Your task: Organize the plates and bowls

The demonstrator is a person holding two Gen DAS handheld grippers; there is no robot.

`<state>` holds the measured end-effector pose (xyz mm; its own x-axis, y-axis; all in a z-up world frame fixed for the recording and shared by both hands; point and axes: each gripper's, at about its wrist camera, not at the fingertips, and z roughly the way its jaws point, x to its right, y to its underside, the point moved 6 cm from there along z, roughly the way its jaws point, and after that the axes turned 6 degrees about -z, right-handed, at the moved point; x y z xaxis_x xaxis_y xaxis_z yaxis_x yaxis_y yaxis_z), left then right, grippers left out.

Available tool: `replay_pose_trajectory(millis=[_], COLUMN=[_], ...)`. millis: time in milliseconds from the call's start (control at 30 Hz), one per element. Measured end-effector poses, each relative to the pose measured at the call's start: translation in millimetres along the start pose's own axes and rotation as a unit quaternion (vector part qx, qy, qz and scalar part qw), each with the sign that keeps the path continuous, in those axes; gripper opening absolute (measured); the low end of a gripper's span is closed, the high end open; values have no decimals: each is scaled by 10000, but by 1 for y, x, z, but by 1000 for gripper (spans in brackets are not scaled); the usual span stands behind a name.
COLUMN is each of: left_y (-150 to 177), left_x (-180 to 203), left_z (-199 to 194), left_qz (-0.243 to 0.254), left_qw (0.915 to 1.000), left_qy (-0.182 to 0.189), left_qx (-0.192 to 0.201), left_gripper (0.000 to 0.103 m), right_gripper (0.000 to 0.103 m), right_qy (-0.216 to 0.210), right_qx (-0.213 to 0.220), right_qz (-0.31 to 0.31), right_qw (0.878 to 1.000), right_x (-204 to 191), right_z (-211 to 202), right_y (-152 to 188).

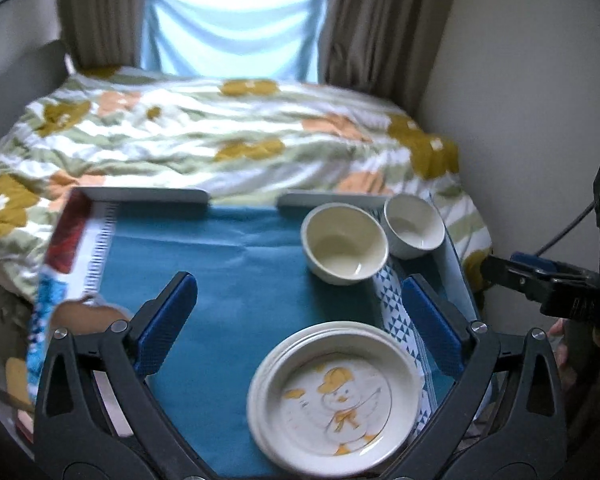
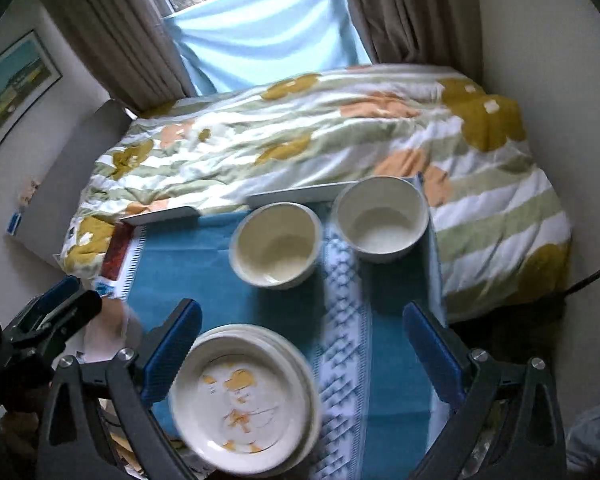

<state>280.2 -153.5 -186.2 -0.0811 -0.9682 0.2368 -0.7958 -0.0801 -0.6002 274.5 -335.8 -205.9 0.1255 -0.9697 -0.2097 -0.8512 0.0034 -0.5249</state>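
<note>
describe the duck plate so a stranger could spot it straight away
Start at the teal cloth covering the table in front of the bed. At its near edge sits a short stack of cream plates. The top one bears a yellow-capped cartoon duck, unlike the two plain cream bowls at the far edge.

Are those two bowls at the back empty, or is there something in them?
Empty. Both the cream bowl and the white bowl stand upright on the blue cloth, and their bare insides show down to the bottom.
</note>
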Motion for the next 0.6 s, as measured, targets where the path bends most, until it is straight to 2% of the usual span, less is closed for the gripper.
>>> replay_pose_trajectory(millis=[67,100,133,167,200,233,333,433,500,567,600], left_y=[-5,-8,-10,-13,-14,-15,-15,-10,-7,-5,-3], left_x=[9,11,11,11,10,9,5,5,5,5,4], left_z=[28,41,53,69,83,96,134,165,177,191,194], left_qz=[44,45,43,43,37,34,9,33,31,15,14], left_qw=[9998,9996,9994,9990,9985,9978,9949,9914,9895,9872,9863], left_qy=[-1,6,16,30,28,21,56,124,176,219,236], left_qx=[-214,-294,-354,-439,-541,-655,-1004,-1305,-1435,-1578,-1631], left_gripper=[102,102,100,99,92,81,61,49,46,37,26], right_gripper=[99,95,83,77,68,63,52,40,34,33,31], right_qy=[-54,-135,-252,-355,-401,-466,-601,-712,-756,-744,-724], right_qx=[-60,-102,-149,-253,-345,-449,-684,-871,-937,-955,-951], right_qz=[12,57,118,174,214,287,469,546,575,598,583], right_qw=[10000,9998,9995,9989,9984,9975,9947,9922,9911,9908,9911], right_x=[9,12,15,17,18,21,20,15,13,12,13], right_z=[14,23,34,50,60,74,109,136,149,159,161], right_y=[-3,-5,-7,-9,-8,-7,-6,-5,-7,-10,-12])
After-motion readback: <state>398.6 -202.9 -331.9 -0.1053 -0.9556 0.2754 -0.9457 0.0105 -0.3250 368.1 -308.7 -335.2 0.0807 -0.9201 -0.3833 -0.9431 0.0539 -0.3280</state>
